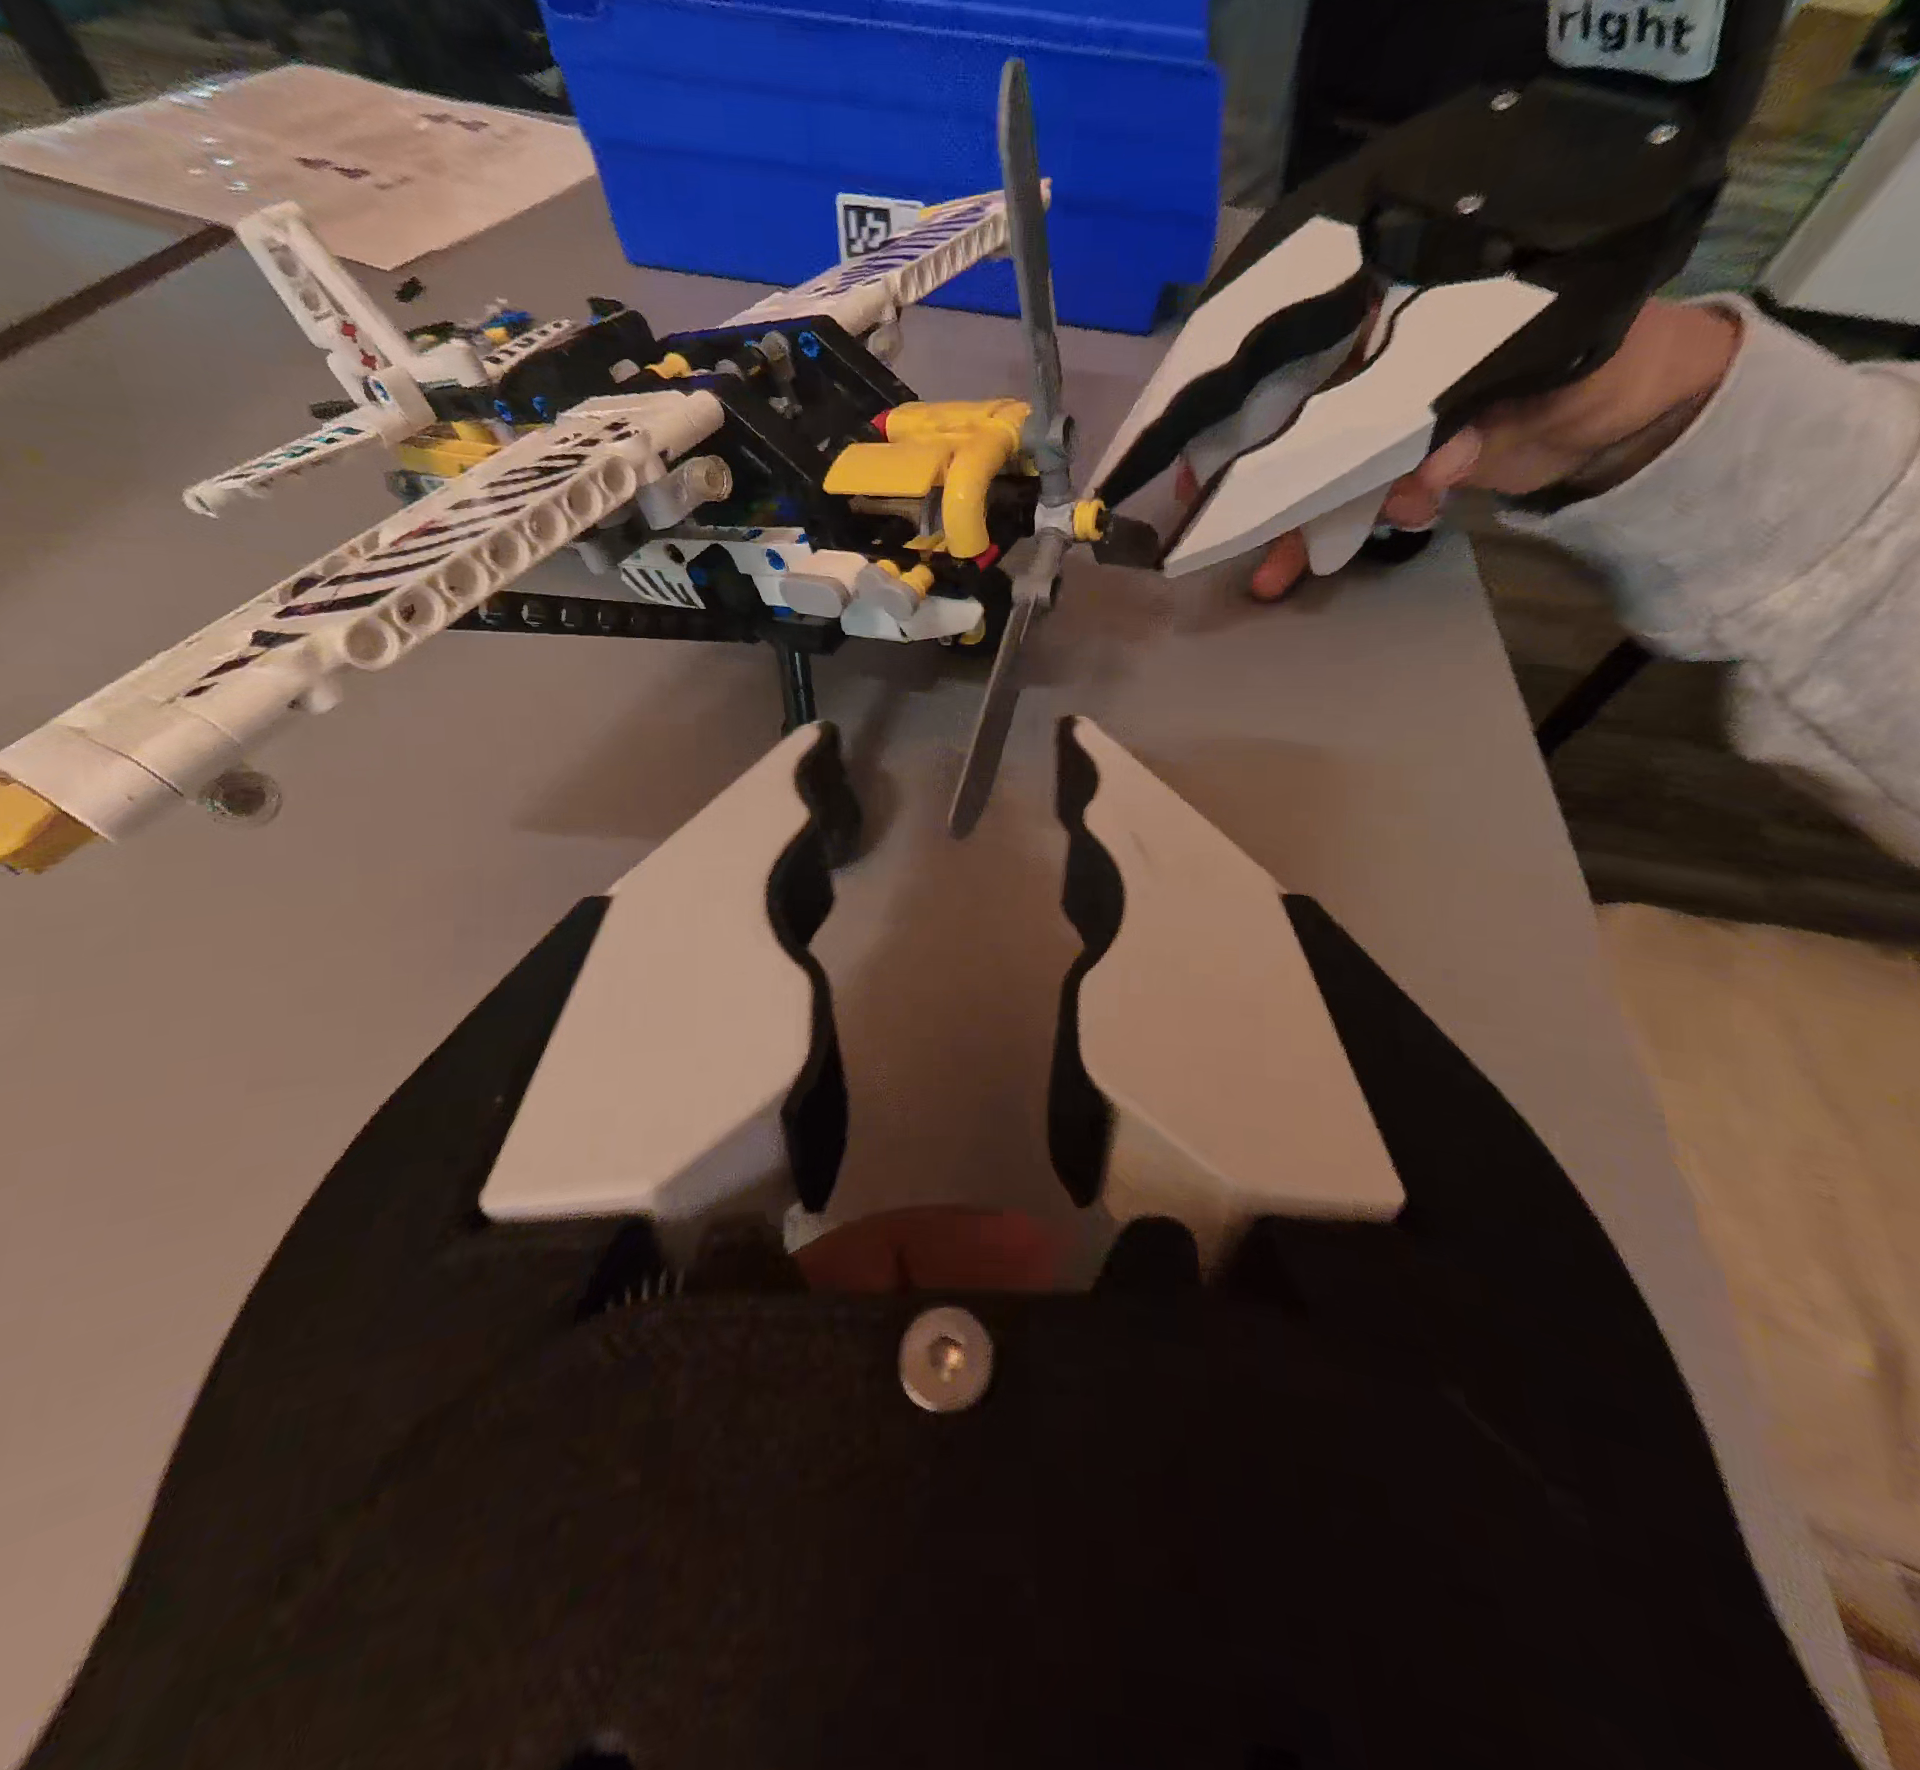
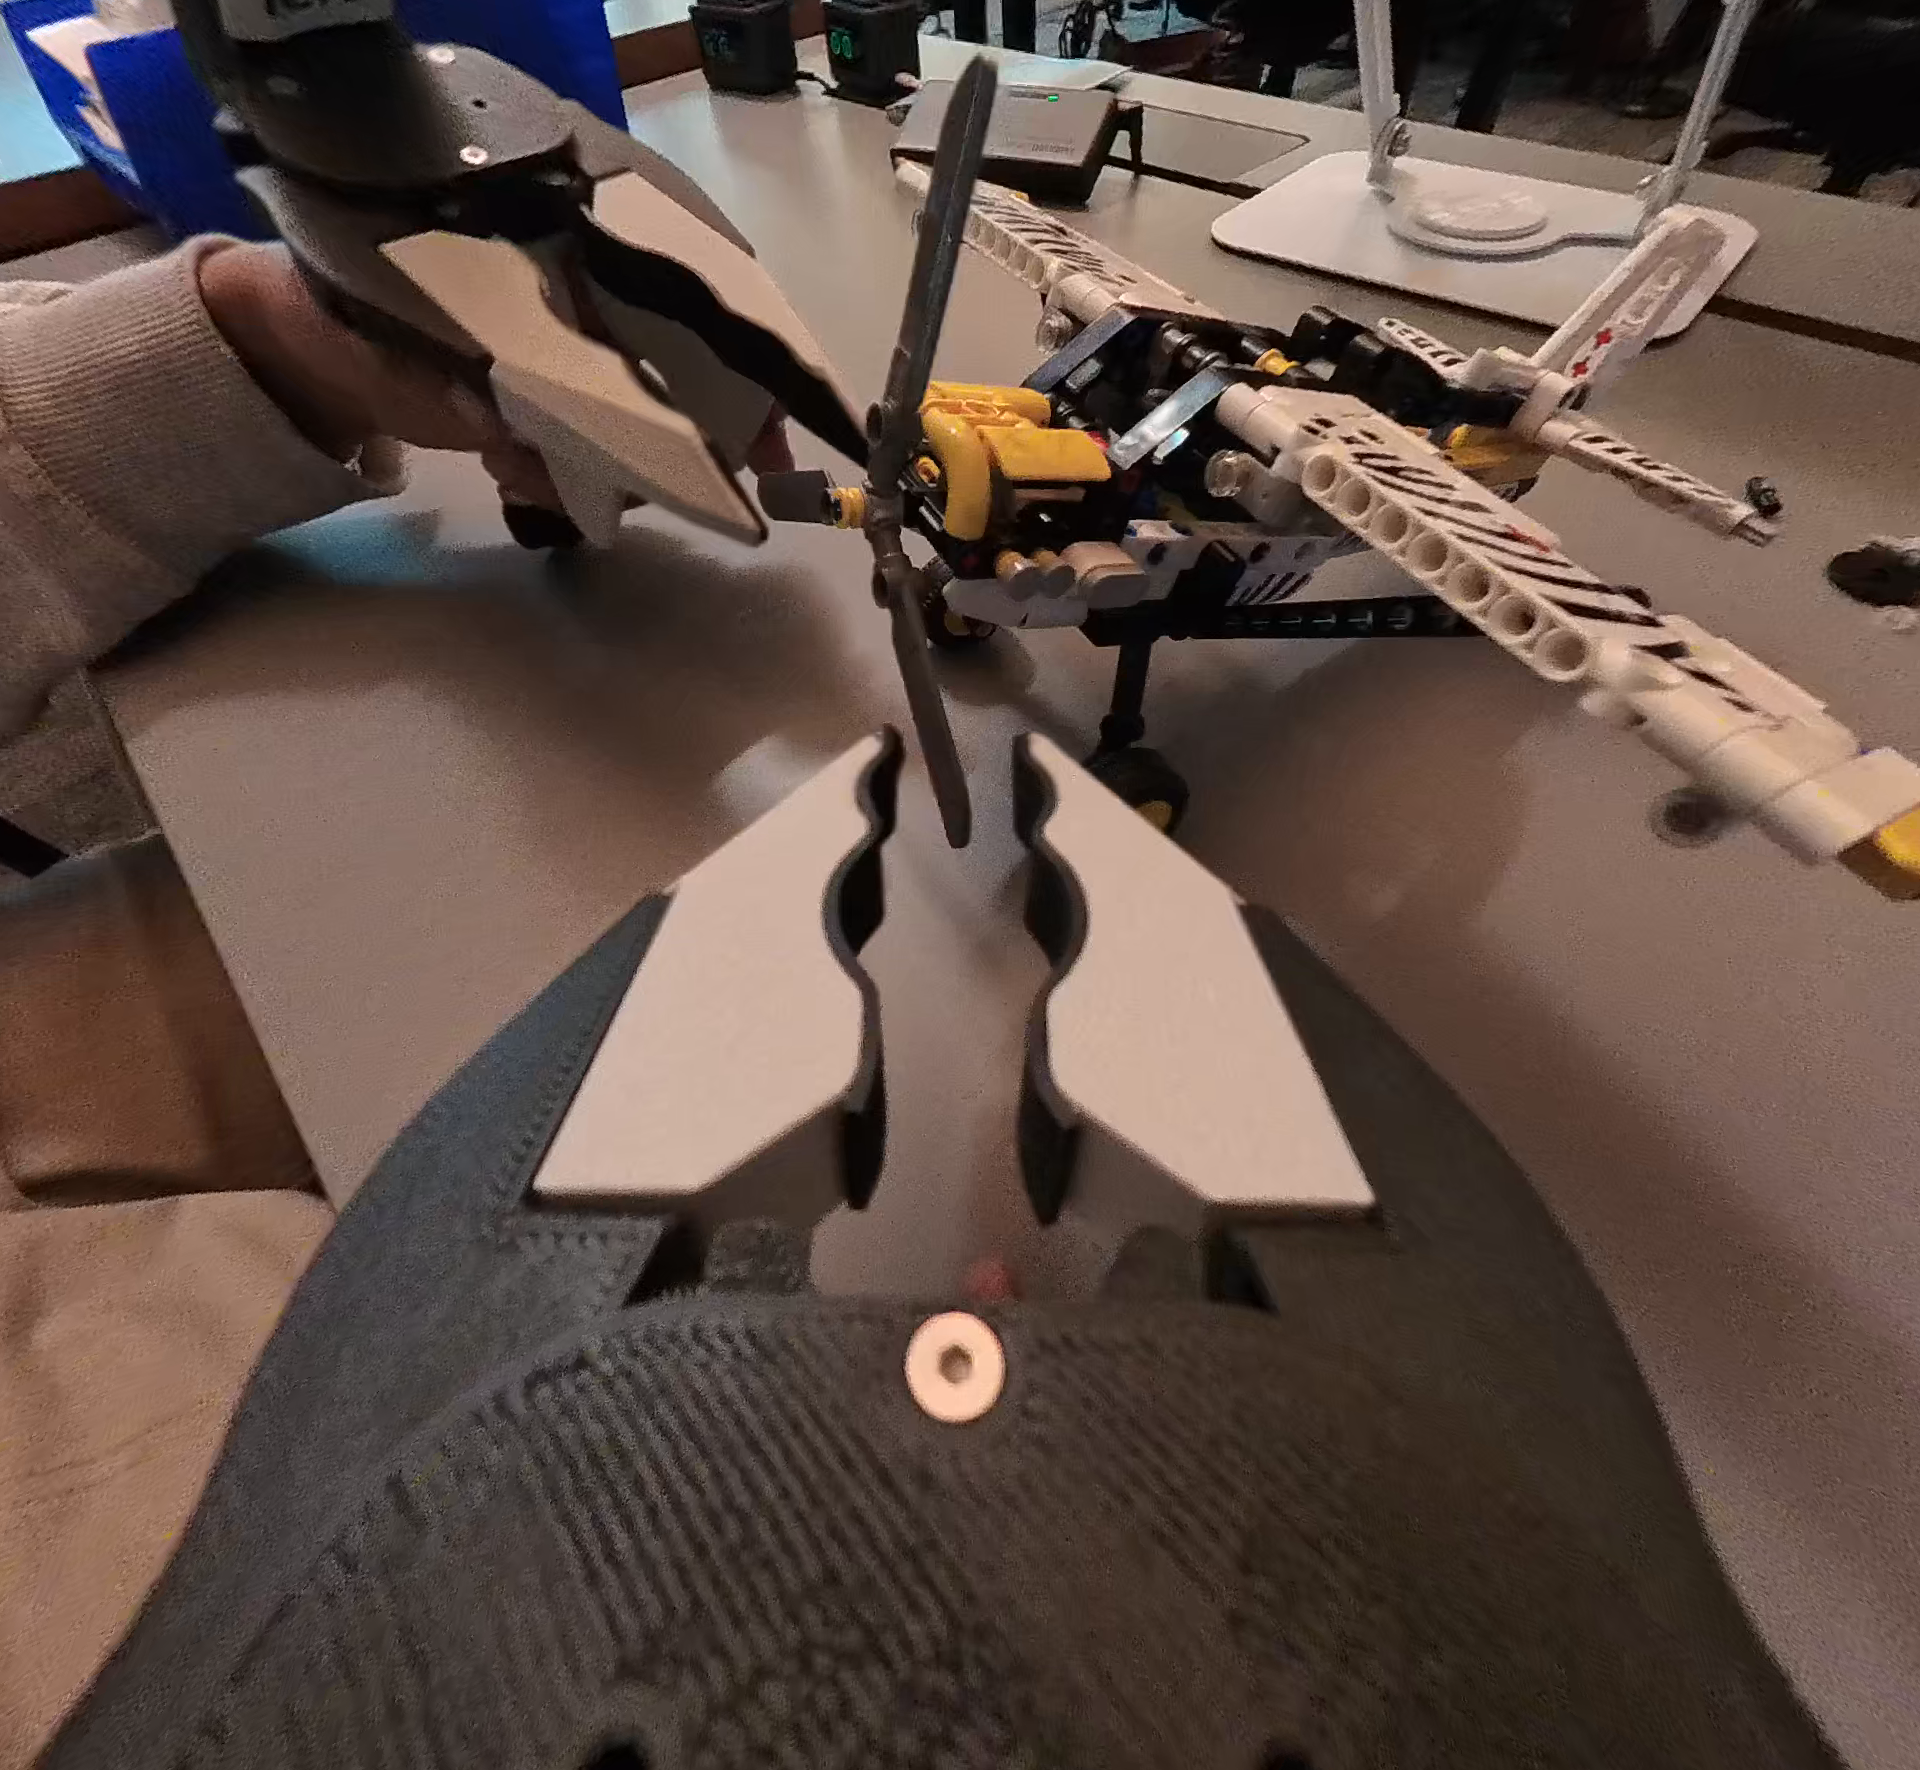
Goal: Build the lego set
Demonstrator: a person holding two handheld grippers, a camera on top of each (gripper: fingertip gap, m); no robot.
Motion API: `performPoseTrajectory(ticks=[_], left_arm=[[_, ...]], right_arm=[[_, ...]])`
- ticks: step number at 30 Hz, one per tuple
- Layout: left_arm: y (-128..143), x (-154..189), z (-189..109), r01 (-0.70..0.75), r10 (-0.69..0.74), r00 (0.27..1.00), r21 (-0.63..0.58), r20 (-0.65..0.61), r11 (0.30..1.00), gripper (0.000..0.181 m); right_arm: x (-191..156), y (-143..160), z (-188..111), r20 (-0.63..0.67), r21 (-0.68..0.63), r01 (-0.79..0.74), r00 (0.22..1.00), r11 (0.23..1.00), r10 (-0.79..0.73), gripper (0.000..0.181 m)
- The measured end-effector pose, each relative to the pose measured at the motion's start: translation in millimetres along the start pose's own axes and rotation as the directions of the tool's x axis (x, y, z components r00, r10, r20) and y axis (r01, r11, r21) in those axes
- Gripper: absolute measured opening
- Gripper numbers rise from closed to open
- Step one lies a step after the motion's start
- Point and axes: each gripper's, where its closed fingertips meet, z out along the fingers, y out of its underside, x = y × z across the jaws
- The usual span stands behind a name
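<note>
The grey tabletop carries the task's thing, a nearly complete lego plane. In the left wrist view it sits left of centre with its nose pointing to the right of the frame. A blue bin stands behind it at the top.

The step in hand looks like finishing the nose. The grey propeller stands almost upright on its axle, and a small dark end piece juts out beyond a yellow bush. To do this well, one claw should steady the fuselage or the hub while the other pushes the end piece straight along the axle. A sideways push would likely swing the blades or roll the plane on its wheels.

The left claw is at bottom centre of its own view, jaws clearly apart and holding nothing. The right claw is parted more narrowly and is also empty. The lower blade tip lines up with the gap between its fingertips, but the pictures do not show whether it touches them. Seen from the other camera, each claw's tips lie just beside the dark end piece, and contact cannot be told.
</note>
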Motion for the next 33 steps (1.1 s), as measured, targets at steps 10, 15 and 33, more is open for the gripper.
performPoseTrajectory(ticks=[10, 15, 33], left_arm=[[1, 11, -6, -0.022, 0.022, 0.995, 0.01, -0.095, 1.0, 0.004], [6, 27, -14, -0.037, 0.036, 0.986, -0.005, -0.162, 0.999, 0.003], [-15, 2, -34, 0.042, -0.035, 0.998, 0.127, -0.05, 0.991, 0.046]], right_arm=[[-9, 2, -1, 0.051, -0.006, 0.06, 0.997, 0.998, -0.059, 0.002], [-26, 5, -7, 0.135, -0.007, 0.091, 0.987, 0.996, -0.089, 0.002], [7, -9, -32, 0.01, 0.128, -0.031, 0.999, 0.991, 0.03, 0.042]])
